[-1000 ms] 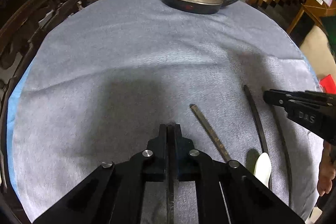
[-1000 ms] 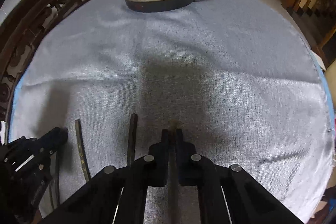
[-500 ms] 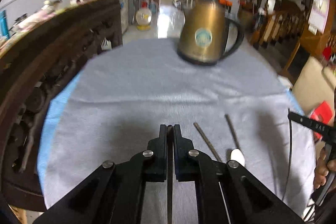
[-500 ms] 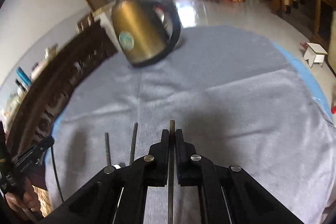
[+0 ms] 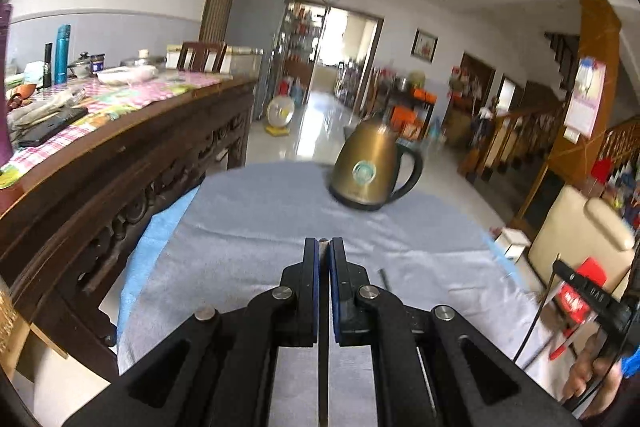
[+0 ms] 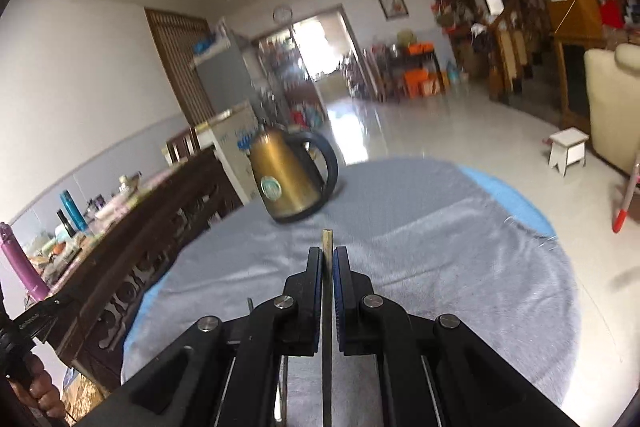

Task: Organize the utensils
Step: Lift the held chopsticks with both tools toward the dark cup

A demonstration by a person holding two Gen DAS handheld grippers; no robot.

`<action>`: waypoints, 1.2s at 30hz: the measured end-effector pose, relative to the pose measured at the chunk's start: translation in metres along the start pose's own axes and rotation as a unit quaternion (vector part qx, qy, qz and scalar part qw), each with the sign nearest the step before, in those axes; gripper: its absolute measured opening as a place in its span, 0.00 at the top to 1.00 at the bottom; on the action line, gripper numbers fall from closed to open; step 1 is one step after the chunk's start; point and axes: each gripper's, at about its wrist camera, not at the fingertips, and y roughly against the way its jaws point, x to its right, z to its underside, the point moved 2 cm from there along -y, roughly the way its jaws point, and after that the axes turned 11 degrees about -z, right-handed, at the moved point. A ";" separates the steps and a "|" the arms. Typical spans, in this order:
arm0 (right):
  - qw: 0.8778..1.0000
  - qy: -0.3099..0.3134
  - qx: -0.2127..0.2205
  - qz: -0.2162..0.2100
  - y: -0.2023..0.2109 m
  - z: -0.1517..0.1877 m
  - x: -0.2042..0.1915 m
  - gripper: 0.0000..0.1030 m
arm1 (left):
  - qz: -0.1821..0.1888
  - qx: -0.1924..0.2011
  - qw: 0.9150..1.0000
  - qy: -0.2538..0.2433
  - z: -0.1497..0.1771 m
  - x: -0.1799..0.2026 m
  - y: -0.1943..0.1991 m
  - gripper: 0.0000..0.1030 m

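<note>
Left hand-held gripper (image 5: 323,247): jaws closed on one thin dark chopstick-like utensil stick (image 5: 323,347), long axis running straight out between the fingers, held above the near edge of the grey-cloth worktop (image 5: 260,227). Right hand-held gripper (image 6: 328,255): likewise clamped on one olive-brown stick (image 6: 327,243), tip jutting toward the far-edge brass-coloured electric kettle (image 6: 286,179). Counted: two sticks gripped, at least one more dark stick (image 5: 383,277) lying near the near edge, just right of the left gripper; one kettle.
</note>
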 end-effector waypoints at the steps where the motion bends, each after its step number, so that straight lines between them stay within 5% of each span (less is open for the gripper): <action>1: 1.000 0.004 0.009 0.003 0.007 0.001 -0.003 0.94 | 0.005 0.009 1.000 0.007 0.000 0.001 0.011 0.95; 8: 0.998 -0.007 0.060 0.008 0.056 -0.002 -0.005 0.94 | 0.024 0.044 0.998 0.026 -0.001 0.016 0.048 0.95; 19: 0.991 0.014 0.123 -0.042 0.110 -0.015 -0.043 0.94 | 0.039 0.090 0.993 0.060 -0.009 0.039 0.071 0.95; 36: 0.985 0.076 0.143 -0.056 0.092 0.007 -0.099 0.94 | 0.026 0.148 0.988 0.043 0.000 0.092 0.049 0.95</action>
